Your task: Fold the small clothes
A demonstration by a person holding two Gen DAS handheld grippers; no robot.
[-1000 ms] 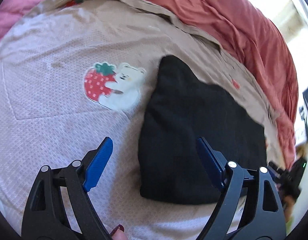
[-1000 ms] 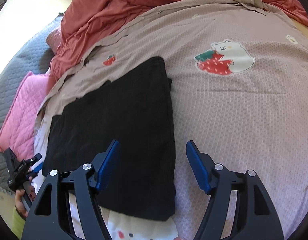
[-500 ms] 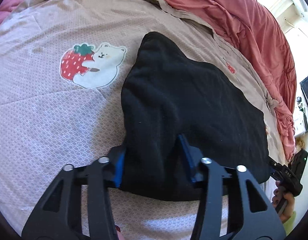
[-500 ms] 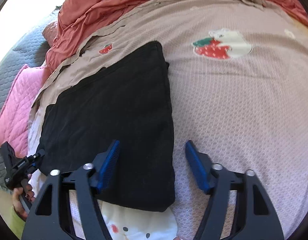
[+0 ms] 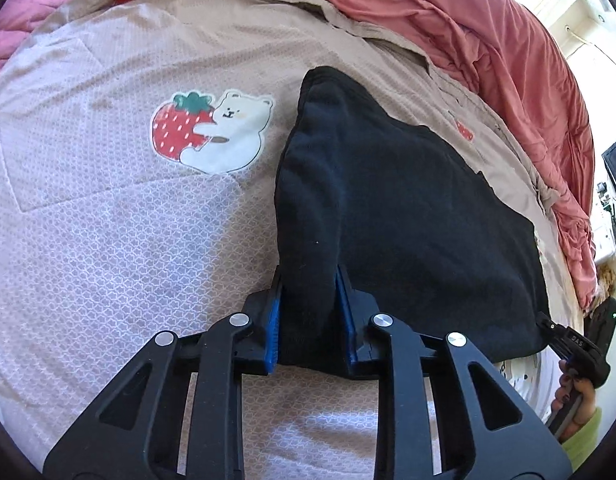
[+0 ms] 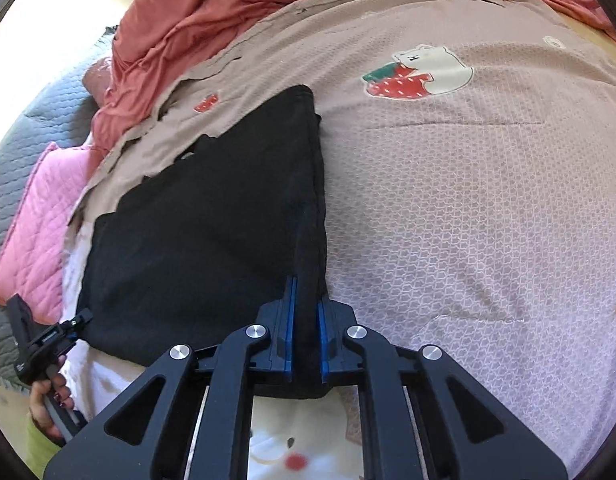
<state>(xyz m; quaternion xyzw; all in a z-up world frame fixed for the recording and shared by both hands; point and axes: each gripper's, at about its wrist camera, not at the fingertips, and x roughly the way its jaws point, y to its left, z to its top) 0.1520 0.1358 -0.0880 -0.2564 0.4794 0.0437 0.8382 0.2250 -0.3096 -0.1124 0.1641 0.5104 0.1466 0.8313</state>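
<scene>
Your left gripper is closing on the black cloth's near corner; the right gripper pinches the other near corner. Cloth lies flat on the bedspread.

no readable text, faint illegible lettering on right gripper

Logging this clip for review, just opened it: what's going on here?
A person is folding a black garment laid on a strawberry-bear bedspread. Each hand holds a tool at the near edge: the left tool is closing on one near corner, with cloth bunched between its pads; the right tool is shut on the other. The garment lies flat; no fold has begun.
</scene>
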